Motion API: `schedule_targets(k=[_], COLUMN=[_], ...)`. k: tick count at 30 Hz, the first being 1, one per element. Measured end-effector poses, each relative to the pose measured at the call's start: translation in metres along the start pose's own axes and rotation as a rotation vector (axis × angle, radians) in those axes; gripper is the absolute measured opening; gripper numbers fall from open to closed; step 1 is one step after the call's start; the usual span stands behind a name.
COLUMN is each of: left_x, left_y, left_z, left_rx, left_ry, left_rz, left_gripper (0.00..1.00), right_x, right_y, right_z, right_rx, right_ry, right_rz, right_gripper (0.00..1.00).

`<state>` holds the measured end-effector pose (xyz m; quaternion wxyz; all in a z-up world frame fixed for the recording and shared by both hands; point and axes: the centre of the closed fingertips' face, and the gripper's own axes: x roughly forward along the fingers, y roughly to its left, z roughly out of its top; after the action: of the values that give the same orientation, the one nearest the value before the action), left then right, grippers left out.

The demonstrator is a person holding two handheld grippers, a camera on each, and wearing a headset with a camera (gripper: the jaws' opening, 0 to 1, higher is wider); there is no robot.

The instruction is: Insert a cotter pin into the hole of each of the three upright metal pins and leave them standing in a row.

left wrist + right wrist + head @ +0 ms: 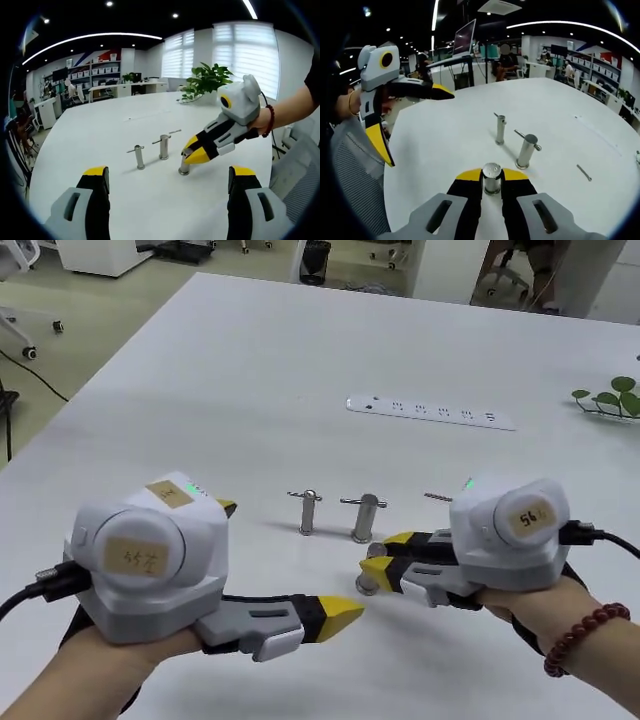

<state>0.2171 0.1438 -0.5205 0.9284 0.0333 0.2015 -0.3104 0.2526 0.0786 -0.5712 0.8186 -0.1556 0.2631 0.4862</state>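
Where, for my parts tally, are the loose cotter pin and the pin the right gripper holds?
Loose cotter pin (pixel 584 172), right gripper view, mid-shaft.
Gripped metal pin (pixel 492 171), right gripper view, top cap.

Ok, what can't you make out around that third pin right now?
- Third pin: its hole, covered by the right gripper in every view.
- Loose cotter pin: one end behind that gripper, head view.
- Fitted cotter pins: too small to judge how far through.
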Motion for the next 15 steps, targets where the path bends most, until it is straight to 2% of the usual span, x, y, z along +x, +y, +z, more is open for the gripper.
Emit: schedule_targets(k=[8, 11, 15], left_x=[0.001, 0.001, 0.001], left_y=[0.001, 0.0, 0.0], left_z=[-0.001, -0.001, -0.001], left_rx=[0.001, 0.002, 0.0], left_ry=[0.007, 0.01, 0.013], left_rz=[0.0, -0.002, -0.003], left_gripper=[0.99, 0.99, 0.99], right_x=[0.0, -0.001, -0.003], right_y=[-0.001, -0.001, -0.002], right_z=[0.002, 0.008, 0.011], right_rx=[0.01, 0.048, 0.079], right_ry=[-0.008, -0.029, -0.031], right_rz=[-0.03, -0.035, -0.041], right_gripper=[0.1, 0.14, 0.21])
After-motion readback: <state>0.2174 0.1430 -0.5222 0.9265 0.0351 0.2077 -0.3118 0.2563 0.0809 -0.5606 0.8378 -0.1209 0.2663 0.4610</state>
